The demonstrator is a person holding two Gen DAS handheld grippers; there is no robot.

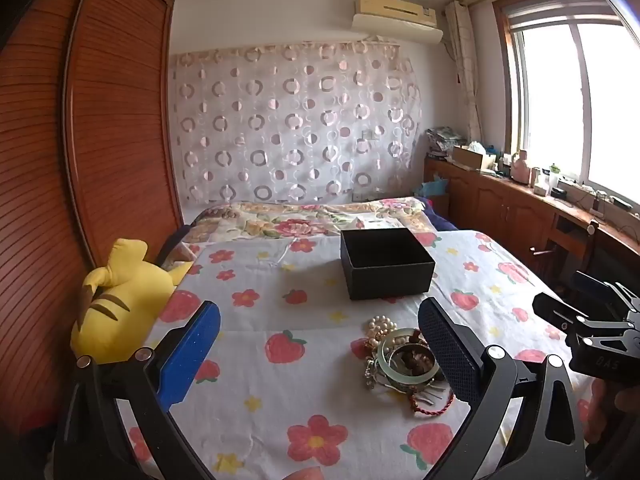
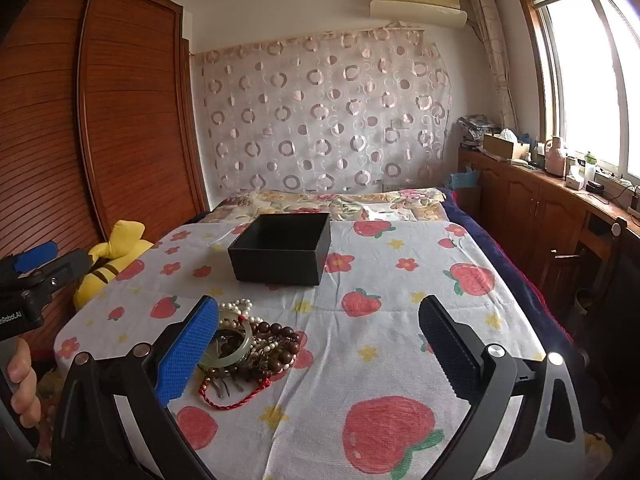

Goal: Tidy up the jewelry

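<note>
A pile of jewelry (image 1: 400,360) lies on the strawberry-print bedsheet (image 1: 288,312): pearl beads, a pale green bangle (image 1: 404,372), brown beads, hairpins and a red cord. In the right wrist view the jewelry pile (image 2: 248,352) sits by the blue left finger. An open, empty black box (image 1: 386,262) stands beyond the pile; it also shows in the right wrist view (image 2: 282,252). My left gripper (image 1: 320,340) is open and empty, with the pile by its right finger. My right gripper (image 2: 318,344) is open and empty above the sheet.
A yellow plush toy (image 1: 116,300) lies at the bed's left edge beside a wooden wardrobe (image 1: 112,120). A floral quilt (image 1: 304,220) lies behind the box. A wooden counter with clutter (image 2: 560,184) runs along the right under the window.
</note>
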